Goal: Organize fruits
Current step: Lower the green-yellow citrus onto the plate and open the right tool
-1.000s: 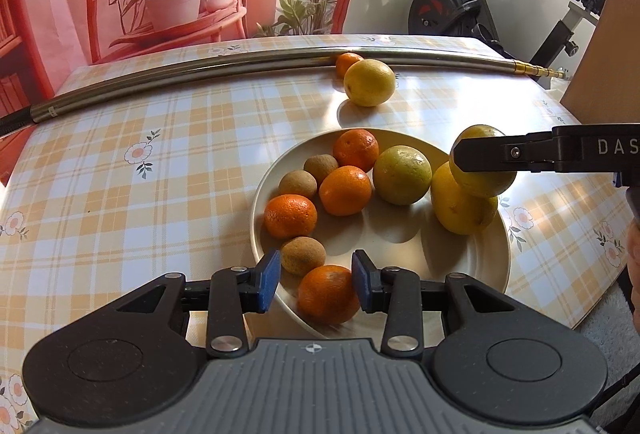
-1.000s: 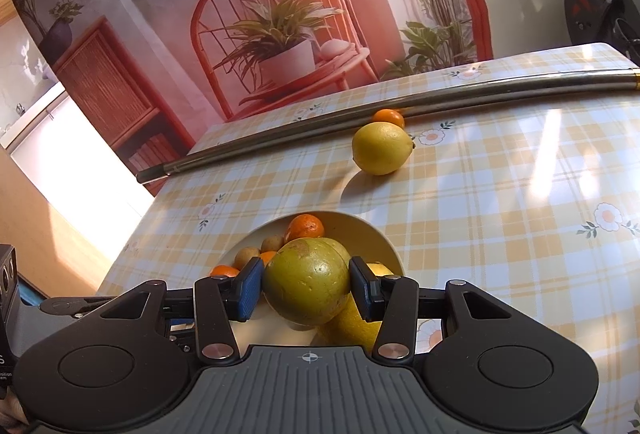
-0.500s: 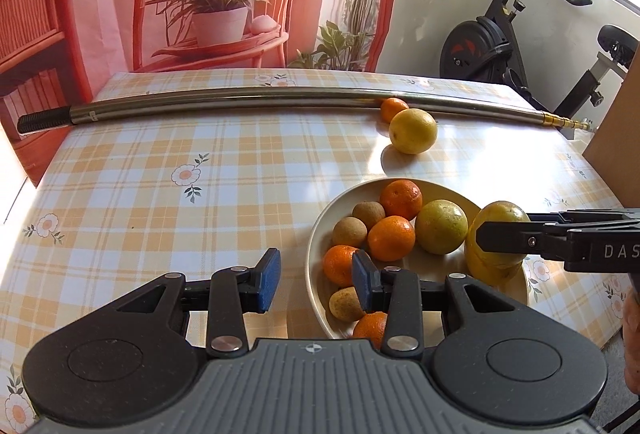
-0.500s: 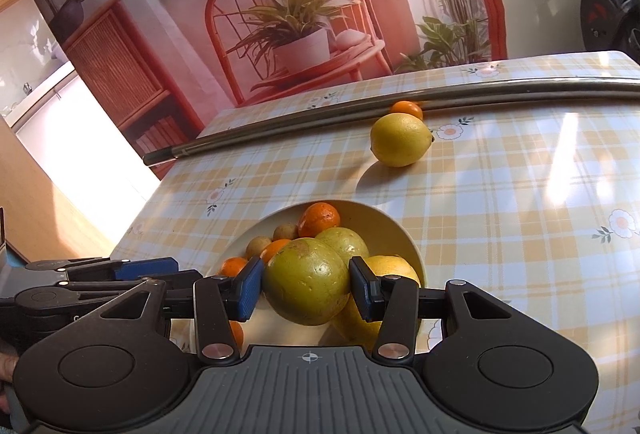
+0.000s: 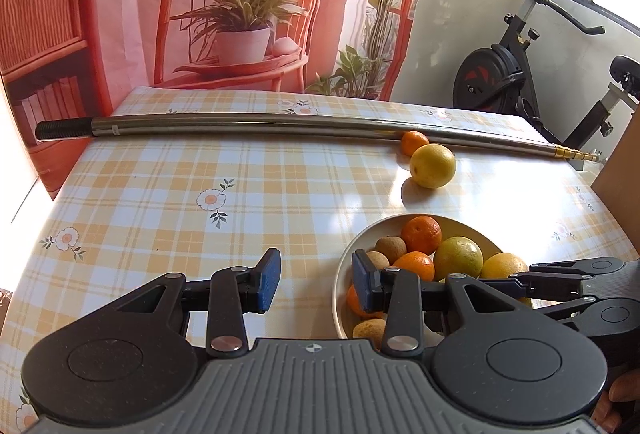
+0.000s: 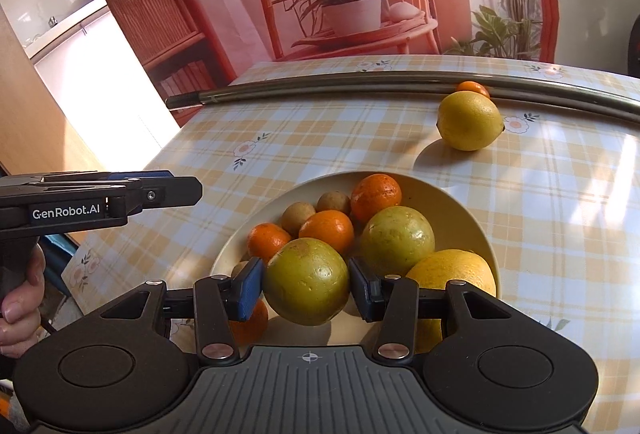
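A cream bowl (image 6: pixel 460 202) (image 5: pixel 384 224) holds several oranges, small brown fruits, a green citrus (image 6: pixel 397 240) and a large yellow one (image 6: pixel 450 270). My right gripper (image 6: pixel 306 286) hangs over the bowl's near side, shut on a second green-yellow citrus (image 6: pixel 306 280). My left gripper (image 5: pixel 316 282) is open and empty over the tablecloth, just left of the bowl; its right finger overlaps the rim. A loose lemon (image 5: pixel 433 165) (image 6: pixel 469 120) lies on the table beyond the bowl. A small orange (image 5: pixel 414 143) (image 6: pixel 473 88) sits right behind the lemon.
A long metal pole (image 5: pixel 260 124) (image 6: pixel 360 82) lies across the back of the checked table, touching the small orange. An exercise bike (image 5: pixel 500 82) stands beyond the far right corner. A brown panel (image 5: pixel 624 170) rises at the right edge. A person's hand (image 6: pixel 20 298) holds the left gripper's handle.
My left gripper has drawn back and to the left, off the bowl, which now sits at its right. The right gripper keeps the green citrus and has swung slightly left.
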`<act>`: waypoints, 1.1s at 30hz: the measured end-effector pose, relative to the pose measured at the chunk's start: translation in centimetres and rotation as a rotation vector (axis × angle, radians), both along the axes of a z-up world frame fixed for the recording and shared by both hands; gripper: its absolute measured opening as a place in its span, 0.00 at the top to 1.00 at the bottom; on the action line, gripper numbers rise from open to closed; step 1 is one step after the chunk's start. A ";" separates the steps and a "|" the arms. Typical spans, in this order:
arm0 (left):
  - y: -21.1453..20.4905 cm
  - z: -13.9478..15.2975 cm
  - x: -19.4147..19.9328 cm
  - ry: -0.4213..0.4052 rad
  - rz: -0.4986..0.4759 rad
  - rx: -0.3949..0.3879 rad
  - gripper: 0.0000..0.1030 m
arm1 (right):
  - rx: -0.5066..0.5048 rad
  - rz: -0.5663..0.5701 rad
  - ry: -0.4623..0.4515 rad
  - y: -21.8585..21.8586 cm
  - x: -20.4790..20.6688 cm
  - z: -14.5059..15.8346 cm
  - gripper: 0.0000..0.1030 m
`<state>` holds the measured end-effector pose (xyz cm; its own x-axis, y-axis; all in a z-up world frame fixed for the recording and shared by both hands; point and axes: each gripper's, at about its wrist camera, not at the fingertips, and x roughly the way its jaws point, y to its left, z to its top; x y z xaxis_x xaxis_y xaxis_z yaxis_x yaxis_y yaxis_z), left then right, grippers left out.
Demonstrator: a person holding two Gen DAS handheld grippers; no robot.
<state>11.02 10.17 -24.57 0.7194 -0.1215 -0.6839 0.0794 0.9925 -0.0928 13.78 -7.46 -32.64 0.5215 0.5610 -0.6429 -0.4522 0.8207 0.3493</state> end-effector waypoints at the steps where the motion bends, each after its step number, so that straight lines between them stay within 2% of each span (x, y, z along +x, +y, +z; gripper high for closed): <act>1: 0.1 -0.1 0.1 0.001 0.001 -0.003 0.60 | -0.001 0.003 0.004 0.2 0.1 -0.2 0.58; 16: 0.7 -0.9 0.3 0.017 0.012 -0.038 0.60 | -0.086 0.092 -0.051 3.1 0.3 -0.5 0.58; 33: 0.4 -1.7 -0.3 0.040 0.014 -0.064 0.60 | -0.098 0.108 -0.078 3.6 0.3 -0.9 0.58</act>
